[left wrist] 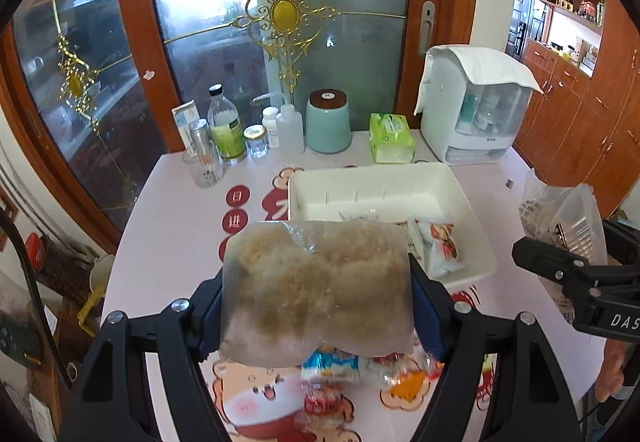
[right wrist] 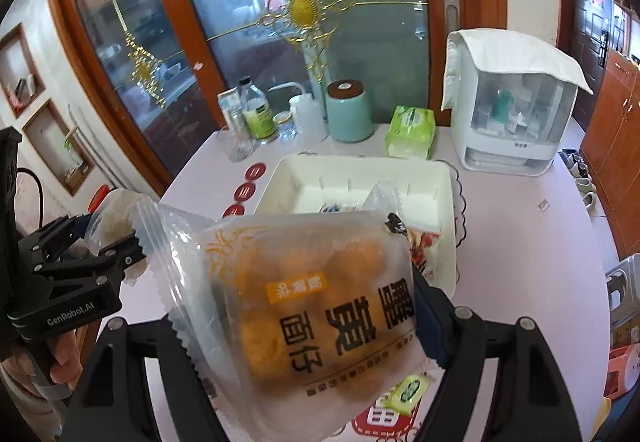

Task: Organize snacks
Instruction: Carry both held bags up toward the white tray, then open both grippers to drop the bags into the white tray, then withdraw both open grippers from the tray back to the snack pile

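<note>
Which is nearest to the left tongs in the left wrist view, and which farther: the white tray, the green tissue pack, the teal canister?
From the left tongs, which grip a clear bag of pale crumbly snack:
1. White tray, just ahead, slightly right.
2. Green tissue pack, behind the tray's far rim.
3. Teal canister, back by the glass door; only marginally beyond the tissue pack.

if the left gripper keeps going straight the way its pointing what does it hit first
Probably the white tray: the left gripper, shut on a bag of beige floss, points at its near left corner. Depth is unclear, so the bag might pass above the rim.
</note>
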Demonstrator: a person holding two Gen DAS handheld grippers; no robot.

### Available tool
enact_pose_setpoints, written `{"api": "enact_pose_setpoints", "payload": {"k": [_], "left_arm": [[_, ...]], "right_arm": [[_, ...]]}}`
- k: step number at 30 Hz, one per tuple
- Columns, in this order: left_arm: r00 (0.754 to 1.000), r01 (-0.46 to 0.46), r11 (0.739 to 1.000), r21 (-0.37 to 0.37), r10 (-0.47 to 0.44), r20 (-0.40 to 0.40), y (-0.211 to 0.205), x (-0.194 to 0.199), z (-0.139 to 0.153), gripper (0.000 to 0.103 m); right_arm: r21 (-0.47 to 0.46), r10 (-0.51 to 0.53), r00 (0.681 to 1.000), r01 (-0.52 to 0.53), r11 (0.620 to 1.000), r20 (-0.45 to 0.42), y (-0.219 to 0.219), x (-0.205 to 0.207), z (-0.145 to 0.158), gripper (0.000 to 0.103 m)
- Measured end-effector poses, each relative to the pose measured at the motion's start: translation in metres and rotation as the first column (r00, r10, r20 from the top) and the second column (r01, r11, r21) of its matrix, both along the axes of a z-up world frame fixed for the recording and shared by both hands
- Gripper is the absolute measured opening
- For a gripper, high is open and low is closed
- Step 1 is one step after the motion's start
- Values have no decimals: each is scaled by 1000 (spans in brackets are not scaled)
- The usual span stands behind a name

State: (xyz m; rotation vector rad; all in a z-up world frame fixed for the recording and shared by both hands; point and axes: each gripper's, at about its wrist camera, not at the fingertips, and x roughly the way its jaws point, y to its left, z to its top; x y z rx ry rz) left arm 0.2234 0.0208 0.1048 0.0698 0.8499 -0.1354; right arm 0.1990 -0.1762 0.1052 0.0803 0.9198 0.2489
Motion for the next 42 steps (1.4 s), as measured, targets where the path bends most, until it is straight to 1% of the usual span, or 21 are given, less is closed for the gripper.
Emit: {"api": "enact_pose_setpoints", "payload": {"k": [5,9,13,19,22,24,25,27,29,31,33,34,35,38,42], "left_arm": [[1000,10,1000,28,-10,9,-9,38,-6,75],[1000,-4,1000,16,4,-4,-13,75,-19,75],[999,-12,1000,-7,11,-47,-17,108,-40,75],[991,-22,999,-36,17,-134,-25,148,-85,75],[987,-18,999,-30,13,-162,-30,160,-101,76],[984,-14,999,-29,8,-177,-33,168,-114,79],[984,-11,999,-31,5,-181,-34,169,-116,81],[981,1,999,-45,-9,-195,-37,175,-124,90],[980,6,999,-54,-16,-197,-39,178,-128,92],[980,19,998,-62,-31,-199,-42,182,-130,93],[978,31,998,-55,-42,-202,-47,184,-131,93],[978,39,998,-53,-49,-204,-49,184,-132,93],[977,44,998,-50,-53,-205,-50,184,-132,93],[976,44,998,-49,-53,-210,-50,184,-133,93],[975,24,998,-60,-37,-218,-46,183,-133,93]], "right_arm": [[19,-43,999,43,999,-18,-4,38,0,78],[33,-89,995,91,995,-54,-9,74,-10,78],[43,-127,987,131,990,-97,-14,106,-27,79],[43,-188,966,199,979,-177,-22,139,-64,79],[48,-210,954,225,973,-215,-26,152,-81,79],[55,-221,945,241,969,-239,-29,159,-92,80],[57,-227,942,248,967,-249,-30,162,-97,80],[68,-231,940,255,965,-251,-31,168,-103,80],[81,-234,941,260,962,-244,-32,173,-104,80],[108,-236,941,268,957,-245,-33,179,-104,82],[104,-243,938,274,956,-246,-31,185,-103,87],[99,-243,941,272,957,-237,-30,186,-102,91],[92,-244,945,269,959,-220,-28,187,-100,93],[83,-236,953,255,963,-190,-24,188,-98,94],[74,-237,954,254,964,-182,-24,187,-101,94]]}}
